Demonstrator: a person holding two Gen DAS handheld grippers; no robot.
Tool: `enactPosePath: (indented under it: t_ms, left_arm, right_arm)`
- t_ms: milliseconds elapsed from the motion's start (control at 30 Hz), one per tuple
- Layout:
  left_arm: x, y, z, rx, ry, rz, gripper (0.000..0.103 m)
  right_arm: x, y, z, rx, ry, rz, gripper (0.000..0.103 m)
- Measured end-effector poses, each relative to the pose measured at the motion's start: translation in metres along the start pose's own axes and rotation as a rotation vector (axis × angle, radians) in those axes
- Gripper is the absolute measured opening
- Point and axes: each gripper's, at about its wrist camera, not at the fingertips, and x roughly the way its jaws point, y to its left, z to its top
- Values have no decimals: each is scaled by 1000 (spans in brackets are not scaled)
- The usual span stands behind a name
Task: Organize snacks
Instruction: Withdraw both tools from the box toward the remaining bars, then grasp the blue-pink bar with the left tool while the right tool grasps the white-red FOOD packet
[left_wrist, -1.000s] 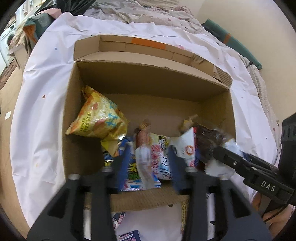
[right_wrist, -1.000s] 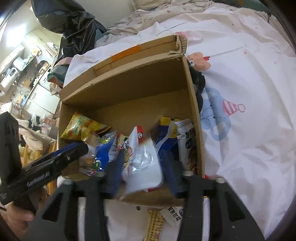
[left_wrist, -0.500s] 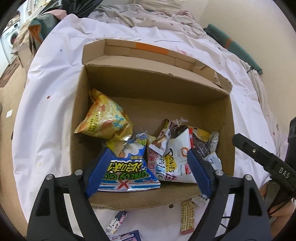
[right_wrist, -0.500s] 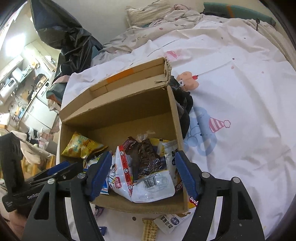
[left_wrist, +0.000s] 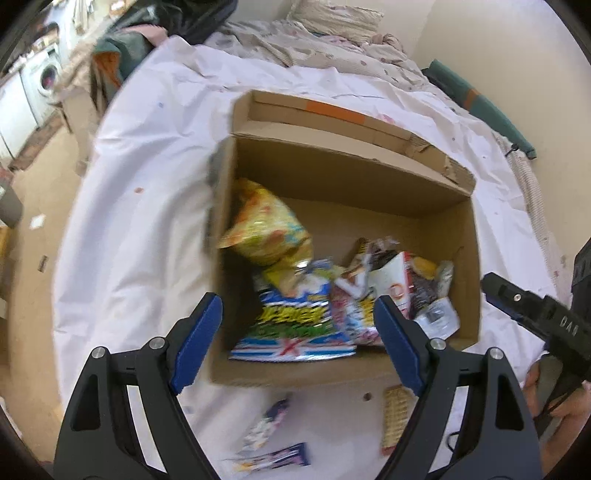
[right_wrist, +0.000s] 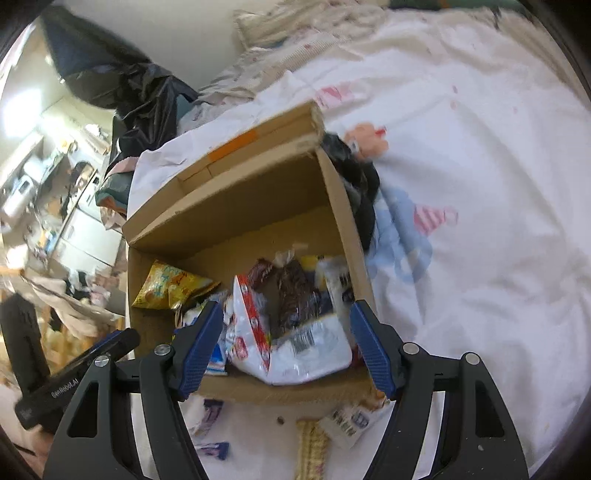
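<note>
White-sheeted bed (left_wrist: 147, 229) carries open brown cardboard box (left_wrist: 369, 192). Snacks piled at the box's near end: yellow crinkly chip bag (left_wrist: 266, 225) against its left wall, blue-and-green foil snack bag (left_wrist: 295, 321) near the front wall, clear-and-white plastic packet with dark chocolate pieces (right_wrist: 295, 332) at its right side. Left gripper (left_wrist: 295, 343) hangs above the box front, jaws spread wide with nothing gripped; the blue-and-green bag shows between them but lower down, untouched. Right gripper (right_wrist: 286, 350) likewise has its jaws apart and empty, having just been opening; the chocolate packet lies below the gap. Beige wafer bar (left_wrist: 395, 417) and small wrapped bars (left_wrist: 273, 458) lie on the sheet in front of the box.
</note>
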Motion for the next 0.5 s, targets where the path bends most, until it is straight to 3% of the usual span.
enactPosePath:
  t_ms: [267,500]
  left_arm:
    - [-9,30,-29,-76,57,27,82]
    - [-1,33,-62,-94,141,55,82]
  right_arm:
    - [-18,-2,-21,-17,1,-22,74]
    - [-32,-23,-46,37,5,-44,74]
